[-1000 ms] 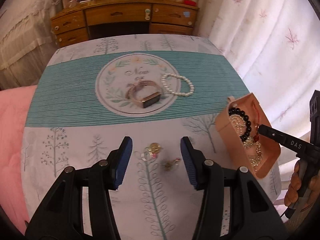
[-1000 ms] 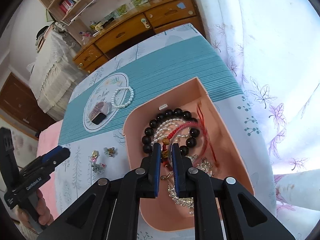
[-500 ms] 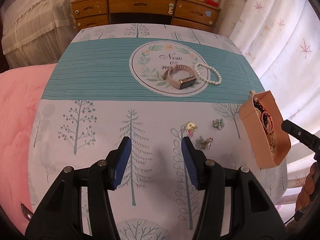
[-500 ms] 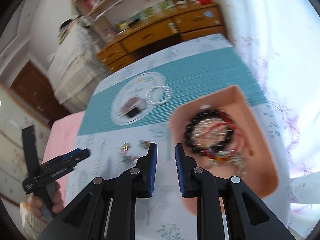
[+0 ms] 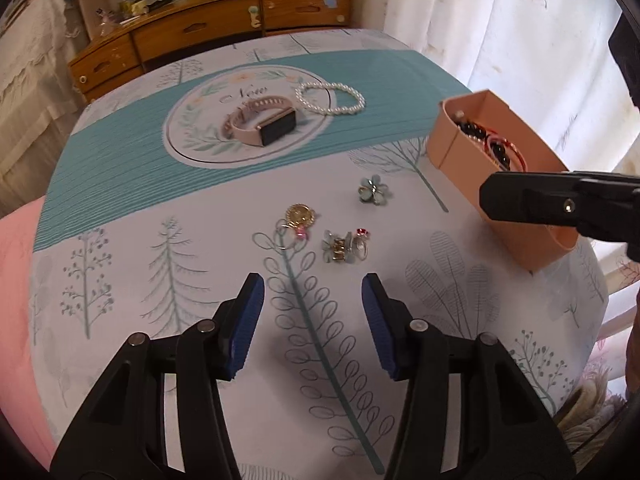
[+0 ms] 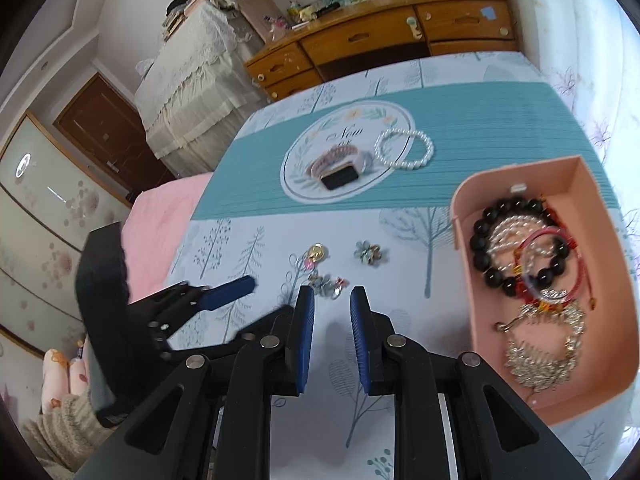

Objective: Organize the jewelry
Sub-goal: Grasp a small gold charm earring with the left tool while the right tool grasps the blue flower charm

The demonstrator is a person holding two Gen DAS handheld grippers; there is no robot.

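While the left gripper (image 5: 312, 320) is hovering over the tree-printed tablecloth (image 5: 168, 264) with its blue pads spread and nothing between them, its jaws have just been narrowing a little. Just beyond its tips are lying the loose pieces: a gold charm (image 5: 298, 216), a cluster of small earrings (image 5: 345, 245) to its right, and a pale flower earring (image 5: 374, 189) farther off. Bare cloth is lying open near and to the left of these pieces, giving room on that side.

To the right, the right gripper (image 6: 331, 312) is standing released with a narrow gap between its pads, empty, its tips just short of the earring cluster; in the left wrist view its black body is crossing in front of the pink box (image 5: 460, 148) and hiding part of the near wall. The box is sitting at the right edge of the table, close to the curtain (image 5: 500, 32), holding a black bead bracelet (image 6: 496, 240), red cords and silvery chains tangled together, hard to separate.

Farther away, on the teal band, a pink watch (image 5: 260, 124) is resting on the round printed emblem, with a pearl bracelet (image 5: 331, 98) just right of it. A pink bedspread (image 5: 16, 280) is bordering the table's left edge. A wooden dresser (image 5: 224, 28) is standing past the far edge.
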